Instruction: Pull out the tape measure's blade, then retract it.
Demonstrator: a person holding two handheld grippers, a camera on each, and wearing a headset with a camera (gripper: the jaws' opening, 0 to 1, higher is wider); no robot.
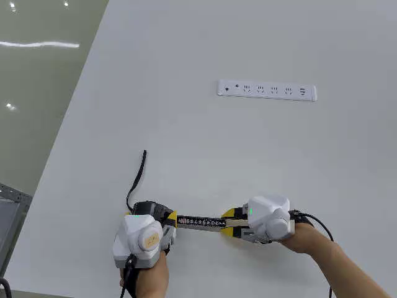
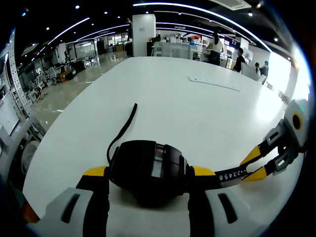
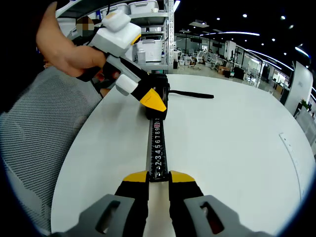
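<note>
A black tape measure case point(image 2: 148, 167) lies on the white table, its black wrist strap point(image 2: 122, 131) trailing away from it. My left gripper point(image 2: 148, 174) is shut on the case point(image 1: 151, 210). The yellow blade point(image 1: 200, 221) runs a short way out from the case to the right. My right gripper point(image 3: 158, 177) is shut on the blade's end, where the numbered blade point(image 3: 157, 148) stretches back to the case point(image 3: 159, 94). In the head view the left gripper point(image 1: 170, 221) and right gripper point(image 1: 227, 222) face each other along the blade.
A white power strip point(image 1: 267, 90) lies further back on the white table point(image 1: 248, 155). The table's left edge point(image 1: 65, 118) drops to a glossy floor. A grey mesh chair back point(image 3: 44, 158) stands by the table on the left of the right gripper view.
</note>
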